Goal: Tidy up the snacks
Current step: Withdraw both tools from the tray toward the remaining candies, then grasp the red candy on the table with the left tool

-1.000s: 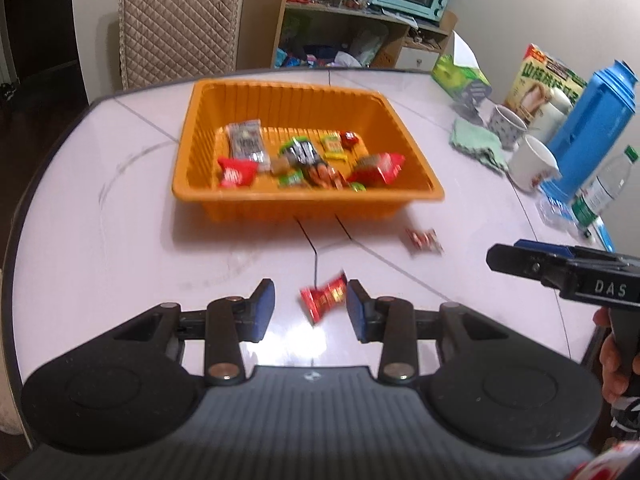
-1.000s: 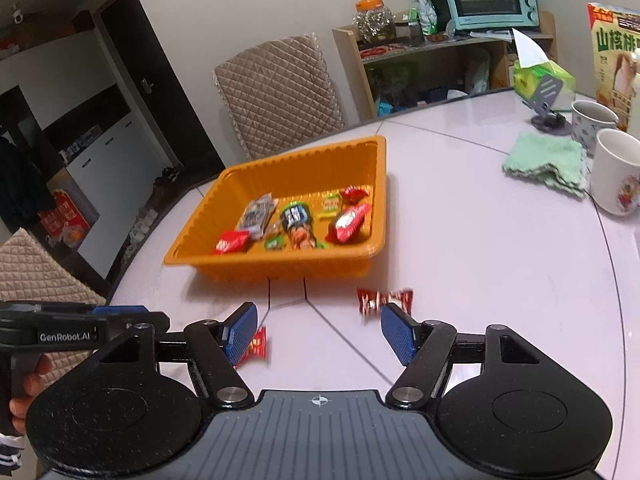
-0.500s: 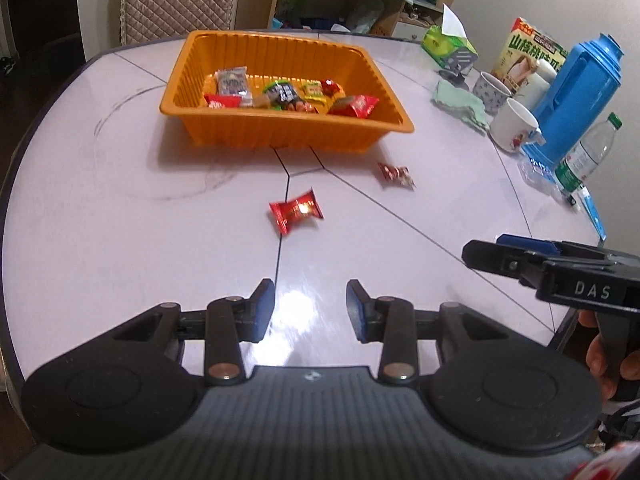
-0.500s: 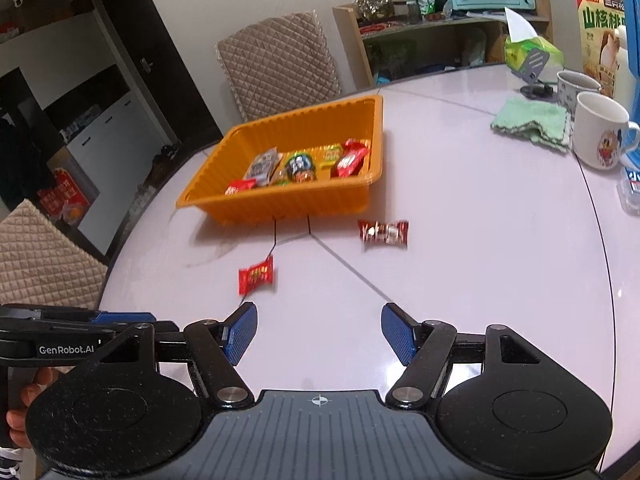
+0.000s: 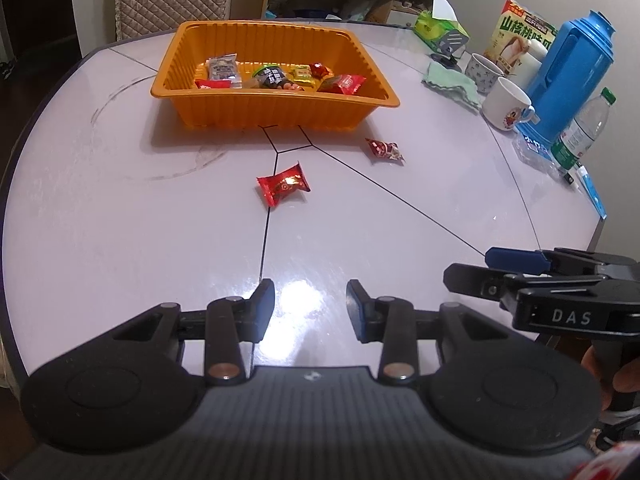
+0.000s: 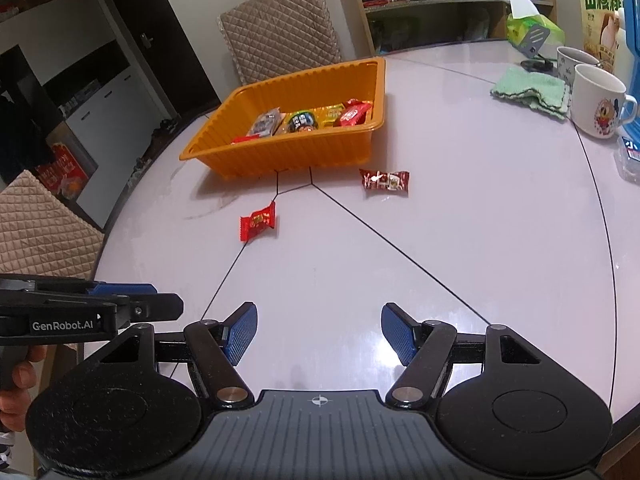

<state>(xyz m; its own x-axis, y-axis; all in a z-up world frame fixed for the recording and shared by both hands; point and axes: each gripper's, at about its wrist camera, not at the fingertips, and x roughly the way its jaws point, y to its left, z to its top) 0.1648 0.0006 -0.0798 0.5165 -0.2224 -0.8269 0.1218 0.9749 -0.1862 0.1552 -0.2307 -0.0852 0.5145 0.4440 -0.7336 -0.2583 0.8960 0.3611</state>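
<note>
With both tongs (image 5: 310,306) (image 6: 316,332) parted and empty, each red sweet (image 5: 284,187) (image 6: 384,181) is best straddled flat on the surface (image 5: 120,220).

Both grippers sat at the bottom of their frames: left gripper (image 5: 310,311) had a narrow empty gap, right gripper (image 6: 319,334) gaped wider, empty.
</note>
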